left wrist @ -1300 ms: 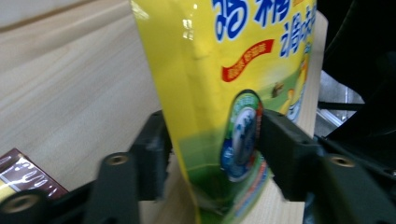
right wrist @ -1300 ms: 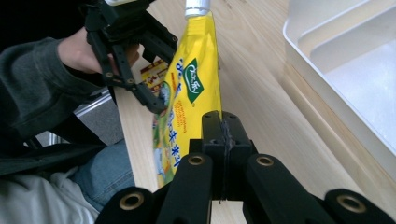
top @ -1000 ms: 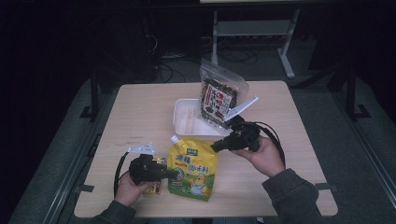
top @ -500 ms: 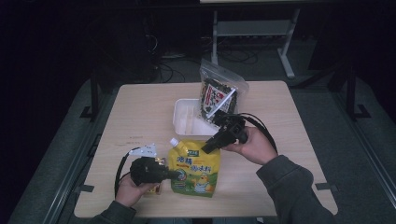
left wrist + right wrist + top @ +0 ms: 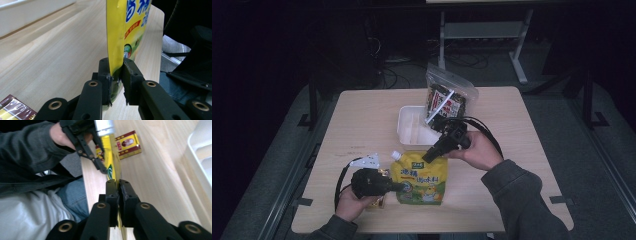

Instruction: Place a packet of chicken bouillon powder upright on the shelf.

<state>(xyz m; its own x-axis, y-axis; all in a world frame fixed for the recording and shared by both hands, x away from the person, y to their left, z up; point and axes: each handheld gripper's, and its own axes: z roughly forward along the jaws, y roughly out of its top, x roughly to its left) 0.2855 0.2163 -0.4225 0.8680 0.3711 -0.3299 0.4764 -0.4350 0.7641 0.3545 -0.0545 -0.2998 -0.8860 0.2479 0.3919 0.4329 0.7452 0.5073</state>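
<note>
Right tongs (image 5: 430,155) now down at the yellow pouch (image 5: 422,179) top, pinching it; left tongs (image 5: 401,187) clamped on its lower edge.

Dark lab or studio: lone wooden table (image 5: 362,120), floor cables (image 5: 412,75), metal stand legs (image 5: 517,60).

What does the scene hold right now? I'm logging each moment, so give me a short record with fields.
held item: yellow pouch, upright on the table
left gripper: shut on the pouch's lower edge
right gripper: shut on the pouch's top edge
behind pouch: white tray, dark snack bag
by left hand: small red packet
</note>
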